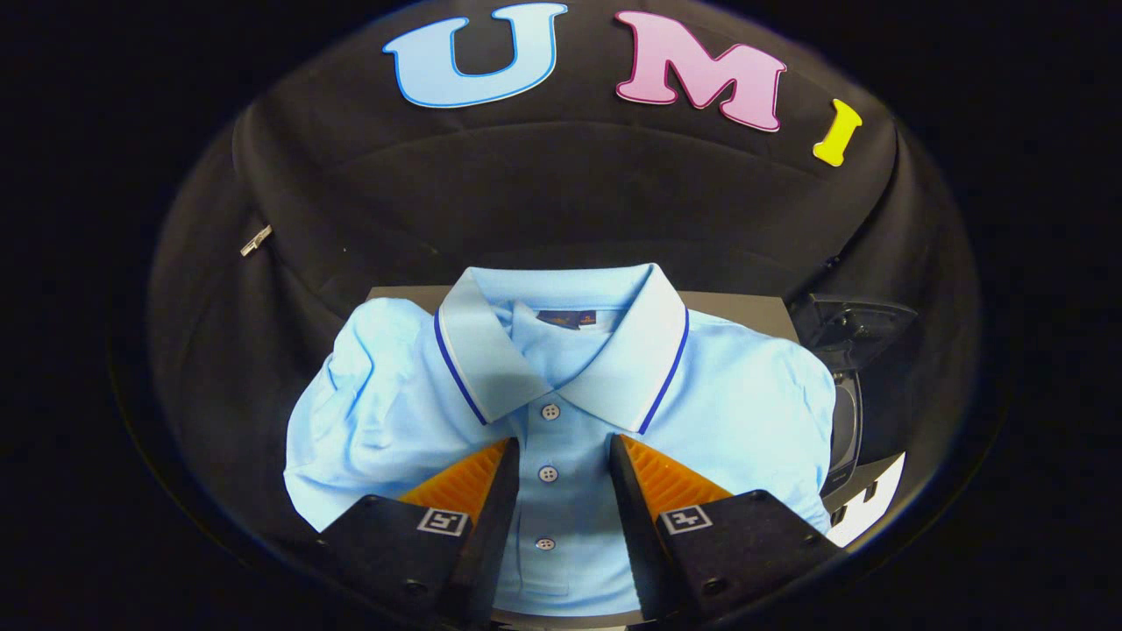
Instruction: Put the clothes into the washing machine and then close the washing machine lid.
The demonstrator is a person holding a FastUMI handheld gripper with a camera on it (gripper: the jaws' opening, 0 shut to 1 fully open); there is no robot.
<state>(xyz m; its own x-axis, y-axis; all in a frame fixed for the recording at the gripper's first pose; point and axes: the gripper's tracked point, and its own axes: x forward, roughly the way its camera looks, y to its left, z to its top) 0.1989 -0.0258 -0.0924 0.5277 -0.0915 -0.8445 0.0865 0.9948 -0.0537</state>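
A folded light-blue polo shirt (pixel 727 412) with a blue-striped collar lies flat on a grey table (pixel 745 305), collar pointing away from me. My gripper (pixel 563 443) hovers over the shirt's front. Its two fingers stand apart on either side of the button placket (pixel 548 474), just below the collar tips. The cloth between the fingers looks flat and not pinched. To the right of the shirt, past the table's edge, stands the dark washing machine (pixel 843 412) with its lid (pixel 863 322) raised.
The booth's black cloth wall (pixel 561 202) rises close behind the table. A small metal zipper pull (pixel 255 240) hangs on the cloth at the left. A white surface (pixel 872 504) shows low beside the washing machine.
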